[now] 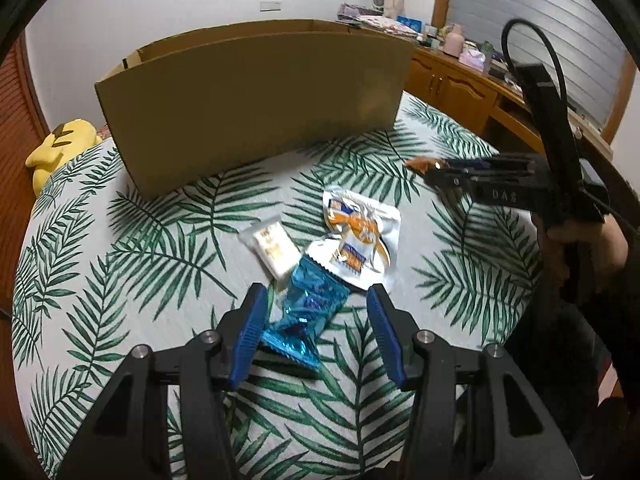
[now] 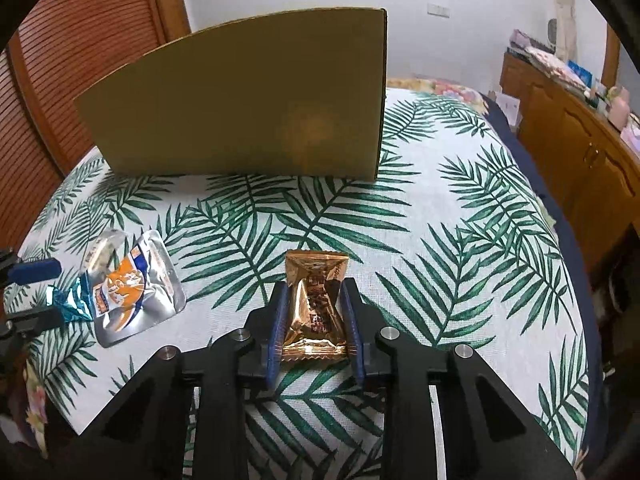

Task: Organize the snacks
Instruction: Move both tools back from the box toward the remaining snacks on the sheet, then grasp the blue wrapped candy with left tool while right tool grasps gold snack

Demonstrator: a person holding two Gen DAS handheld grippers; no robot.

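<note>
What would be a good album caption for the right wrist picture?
Right claw shut on a golden snack packet over the palm-leaf cloth, cardboard box waiting behind.

I am carrying my left black two-finger gripper (image 1: 316,304), its ribbed blue pads (image 1: 250,336) sitting on angular arms with silver round screws (image 1: 141,351). My right black gripper (image 2: 314,300) is wearing the same blue pads; pale lettering and a looping black cable (image 1: 532,40) are showing on it.
</note>
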